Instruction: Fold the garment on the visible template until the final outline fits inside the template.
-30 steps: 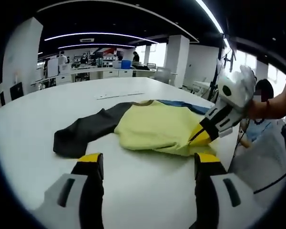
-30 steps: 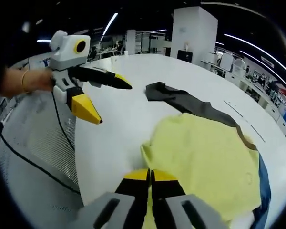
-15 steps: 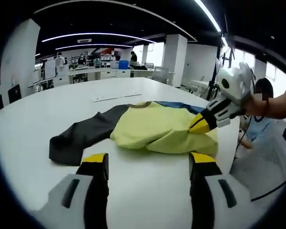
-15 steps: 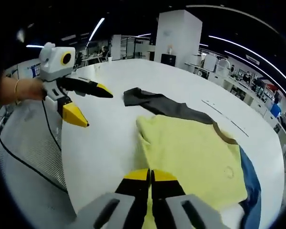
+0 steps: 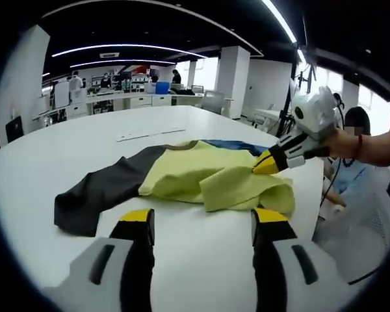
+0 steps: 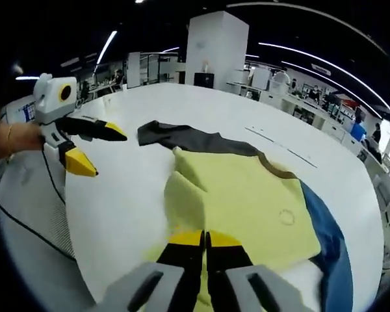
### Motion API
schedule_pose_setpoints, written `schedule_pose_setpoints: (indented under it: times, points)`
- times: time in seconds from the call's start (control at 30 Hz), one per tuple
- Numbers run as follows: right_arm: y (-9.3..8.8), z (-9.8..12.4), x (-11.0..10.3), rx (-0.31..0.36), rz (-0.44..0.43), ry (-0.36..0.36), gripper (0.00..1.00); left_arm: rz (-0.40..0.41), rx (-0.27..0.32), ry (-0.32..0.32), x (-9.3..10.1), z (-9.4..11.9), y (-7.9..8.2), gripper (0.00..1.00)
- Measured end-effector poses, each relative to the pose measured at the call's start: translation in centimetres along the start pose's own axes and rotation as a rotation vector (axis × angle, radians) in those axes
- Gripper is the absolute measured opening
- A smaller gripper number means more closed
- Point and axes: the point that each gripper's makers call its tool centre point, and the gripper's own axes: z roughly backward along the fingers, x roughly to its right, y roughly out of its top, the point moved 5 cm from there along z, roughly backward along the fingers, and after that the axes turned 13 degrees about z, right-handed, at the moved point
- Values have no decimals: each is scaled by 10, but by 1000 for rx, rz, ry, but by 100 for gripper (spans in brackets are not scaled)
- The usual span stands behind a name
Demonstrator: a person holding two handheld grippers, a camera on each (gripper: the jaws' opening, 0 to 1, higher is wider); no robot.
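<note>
Jaws of the right gripper [image 6: 205, 239] are pressed together on a fold of the garment [image 6: 247, 201], yellow cloth bunched at the tips. In the left gripper view that same gripper [image 5: 263, 166] comes in from the right with its yellow tips pinching the raised yellow edge, a person's hand [image 5: 351, 142] behind it. Left gripper [image 5: 205, 224] jaws stand wide apart, nothing between them, over bare white table [image 5: 201, 260] just short of the garment's near edge.

Garment lies on the white table: yellow body in the middle, a dark sleeve [image 5: 97, 198] stretched flat to one side, a blue part [image 6: 328, 257] showing along the far side of the yellow. Near corner of the yellow is lifted and doubled over onto the body, leaving a thick rolled edge [image 5: 247, 192]. Brown collar band [image 6: 276, 168] lies flat at the top of the body.

In the right gripper view the left gripper [image 6: 88, 149] hangs over bare table beside the dark sleeve's end, not touching it, jaws spread. Wide open tabletop lies beyond the sleeve and past the collar. Table edge runs close under the right gripper; a dark cable [image 6: 26, 224] crosses the grey floor there.
</note>
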Motion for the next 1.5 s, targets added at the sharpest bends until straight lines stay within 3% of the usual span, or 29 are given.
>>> schedule_pose_setpoints:
  times: [0.3,0.53,0.77,0.97,1.2,1.33,1.5]
  points:
    - [-24,-9,6,-37,-110,-22,0,-59,-39,21,2,-14,0,50]
    - [-34,-15,4,-61,-130,-20,0,-64,-53,15,5,-21,-2,49]
    - [-35,-11,10,-14,-233,-20,0,-46,-54,14,7,-29,-1,45]
    - [-35,8,24,49,-331,-67,22,-17,-51,4,11,-42,4,41]
    - [-52,27,33,22,-384,-103,42,10,-55,-5,16,-63,8,36]
    - [-64,33,36,-13,-394,-121,49,32,-54,8,19,-70,8,33]
    - [-81,42,37,-39,-418,-139,50,46,-78,10,22,-81,3,33]
